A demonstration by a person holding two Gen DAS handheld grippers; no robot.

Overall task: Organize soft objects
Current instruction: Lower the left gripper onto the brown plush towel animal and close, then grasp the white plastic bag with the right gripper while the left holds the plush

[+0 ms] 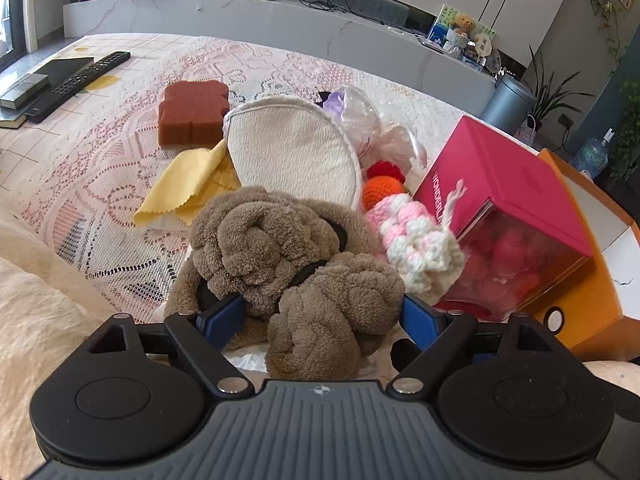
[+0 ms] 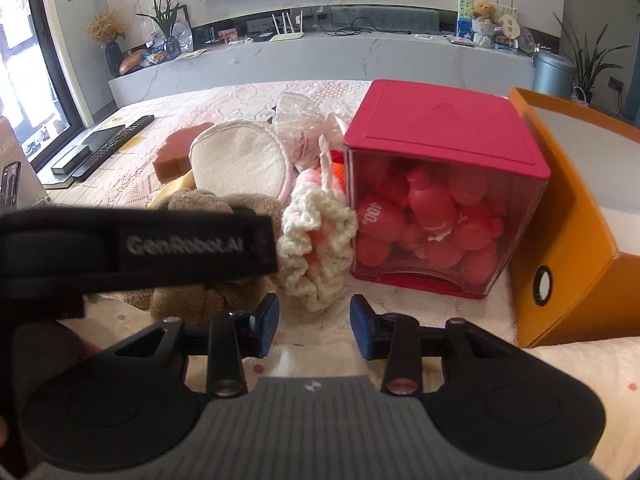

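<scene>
A brown plush headband [image 1: 296, 256] lies on the lace tablecloth, and my left gripper [image 1: 324, 316] stands open with a blue finger on each side of it. Behind it lie a cream round pad [image 1: 292, 152], a yellow cloth [image 1: 184, 188], a brown sponge [image 1: 192, 112], a pink and white crochet piece [image 1: 416, 236], orange and red crochet balls [image 1: 382, 188] and a plastic bag [image 1: 364, 120]. My right gripper [image 2: 314, 328] is open and empty just before the crochet piece [image 2: 316, 240]. The left gripper's strap [image 2: 136, 244] hides part of the headband [image 2: 208, 296] in the right wrist view.
A pink-lidded clear box [image 2: 444, 196] of pink items stands right of the pile, also shown in the left wrist view [image 1: 508, 216]. An orange box [image 2: 568, 208] stands at the far right. A remote [image 1: 76, 84] and flat black items lie far left. A cream blanket [image 1: 36, 304] lies near left.
</scene>
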